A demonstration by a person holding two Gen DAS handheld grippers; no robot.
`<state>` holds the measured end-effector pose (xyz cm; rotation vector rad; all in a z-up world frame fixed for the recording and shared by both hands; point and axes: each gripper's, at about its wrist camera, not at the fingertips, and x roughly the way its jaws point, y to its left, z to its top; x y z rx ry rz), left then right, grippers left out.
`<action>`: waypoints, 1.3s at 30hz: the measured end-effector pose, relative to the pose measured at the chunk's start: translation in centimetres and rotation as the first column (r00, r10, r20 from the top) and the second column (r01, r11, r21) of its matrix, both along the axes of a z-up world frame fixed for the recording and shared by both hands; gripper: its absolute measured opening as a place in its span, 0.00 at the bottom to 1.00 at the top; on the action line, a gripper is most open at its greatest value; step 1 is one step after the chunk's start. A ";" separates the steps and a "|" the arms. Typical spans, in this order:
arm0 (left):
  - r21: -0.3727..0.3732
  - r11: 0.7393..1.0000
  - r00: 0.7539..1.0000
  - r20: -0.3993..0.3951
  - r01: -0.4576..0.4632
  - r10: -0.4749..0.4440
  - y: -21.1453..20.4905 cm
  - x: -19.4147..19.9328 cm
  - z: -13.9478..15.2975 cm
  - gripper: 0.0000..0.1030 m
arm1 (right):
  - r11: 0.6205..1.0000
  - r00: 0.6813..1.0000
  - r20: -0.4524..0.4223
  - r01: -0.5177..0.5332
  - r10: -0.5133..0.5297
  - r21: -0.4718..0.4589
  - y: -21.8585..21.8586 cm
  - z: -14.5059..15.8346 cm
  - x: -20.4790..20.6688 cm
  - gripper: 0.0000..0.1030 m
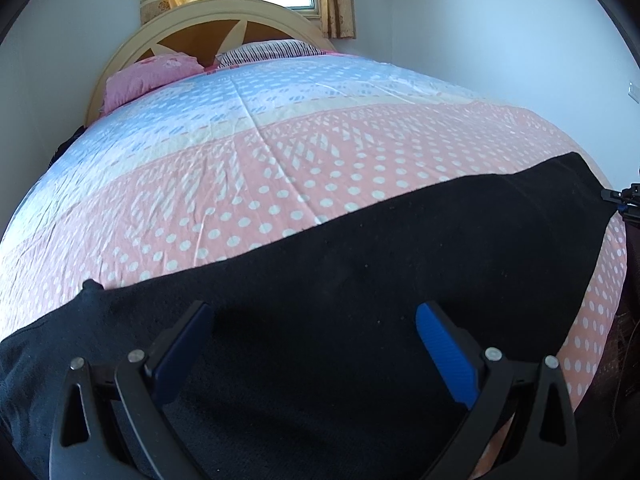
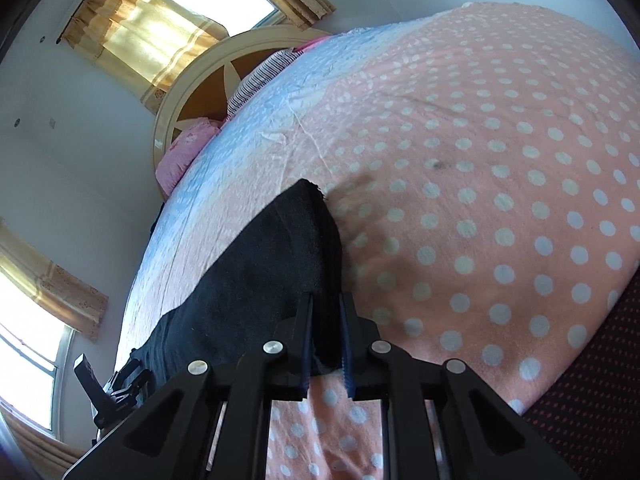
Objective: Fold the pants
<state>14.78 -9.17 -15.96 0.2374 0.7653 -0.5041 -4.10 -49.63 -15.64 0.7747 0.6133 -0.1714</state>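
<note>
Your left gripper [image 1: 314, 344] hangs just above the near end of the black pants [image 1: 340, 264], with its tongs spread wide apart and nothing between them; the blue pads [image 1: 446, 354] are bare. The pants lie stretched in a long band across the near edge of the bed [image 1: 280, 168], flat on the pink dotted sheet, running from your left side over to the right. They look narrow enough that one leg may already lie over the other, though the dark cloth hides any layers, so you cannot be sure.

Further right, your right gripper [image 2: 326, 344] has its tongs drawn close together on the far end of the pants [image 2: 260, 272], pinching the edge of the cloth, which is lifted slightly off the sheet there.

Judging by this, you are early to midway: the pants are laid out straight and one end is gripped. What is left seems to be taking hold of the near end with the left gripper and folding the length over on itself. The pillows [image 1: 160, 74] and headboard [image 1: 224, 20] sit well apart from the work.
</note>
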 end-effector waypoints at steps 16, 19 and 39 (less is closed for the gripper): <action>-0.101 0.995 1.000 -0.014 -0.022 0.020 2.4 -1.3 2.1 1.00 | 0.911 0.962 0.071 -0.225 0.264 -0.345 15.0 8.8 5.2 0.12; -0.109 0.994 1.000 -0.014 -0.007 0.005 2.5 -1.5 2.5 1.00 | 0.883 0.940 0.045 -0.300 0.338 -0.362 18.4 8.6 7.3 0.12; -0.168 0.980 0.991 -0.056 0.108 -0.119 0.3 -1.8 2.8 1.00 | 0.742 0.815 -0.190 -0.577 0.547 -0.342 27.1 1.0 12.8 0.30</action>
